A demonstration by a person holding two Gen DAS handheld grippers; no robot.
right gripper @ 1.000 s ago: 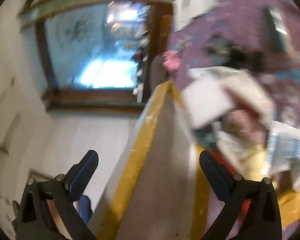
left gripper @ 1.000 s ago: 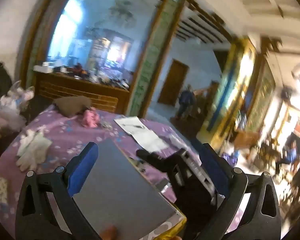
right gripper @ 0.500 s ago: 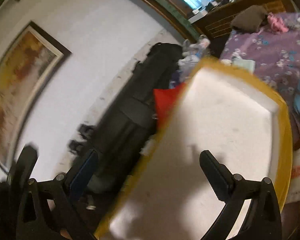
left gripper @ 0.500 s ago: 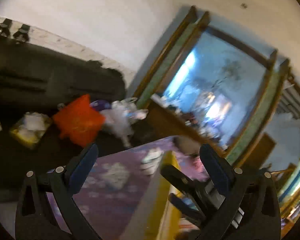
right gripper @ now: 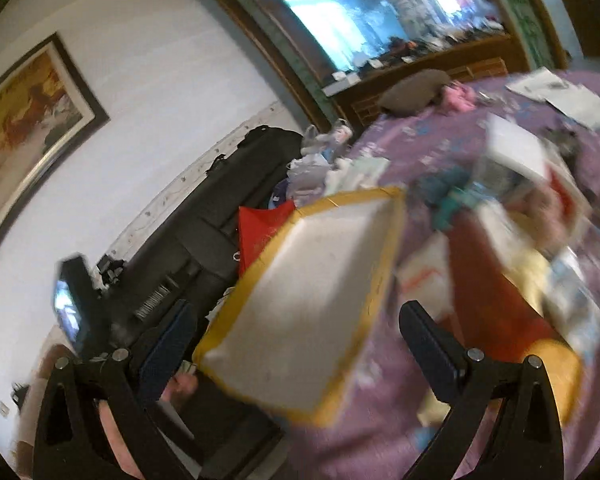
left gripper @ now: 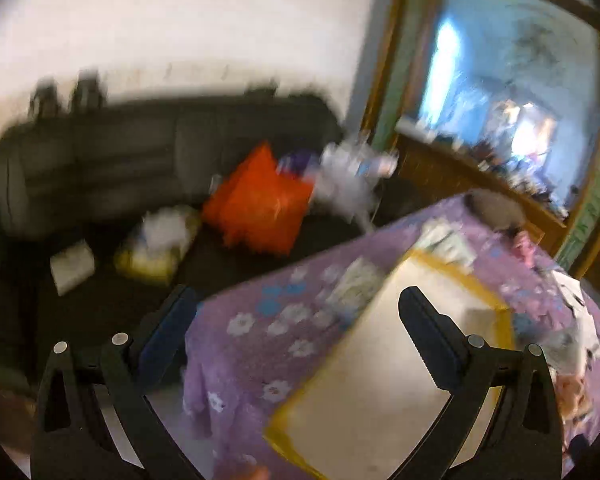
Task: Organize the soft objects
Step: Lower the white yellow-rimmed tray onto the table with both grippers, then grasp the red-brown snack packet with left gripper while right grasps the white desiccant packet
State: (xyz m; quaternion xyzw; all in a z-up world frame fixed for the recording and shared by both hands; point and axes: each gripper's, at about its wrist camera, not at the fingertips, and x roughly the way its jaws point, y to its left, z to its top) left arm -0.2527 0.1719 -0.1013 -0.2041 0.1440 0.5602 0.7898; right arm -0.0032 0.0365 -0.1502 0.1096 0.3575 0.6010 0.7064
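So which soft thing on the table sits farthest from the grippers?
The grey-brown cushion at the table's far edge, by the wooden cabinet. The pink item lies beside it, slightly nearer; the white gloves are nearer still.

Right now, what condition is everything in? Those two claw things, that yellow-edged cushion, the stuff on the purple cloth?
Left gripper: open, empty.
Right gripper: open, empty.
Yellow-edged cushion: tilted, off the cloth; what holds it is unclear.
Purple cloth: spread over the table, cluttered.
Orange cushion: on the dark sofa.
Grey cushion: lying at the cloth's far edge.
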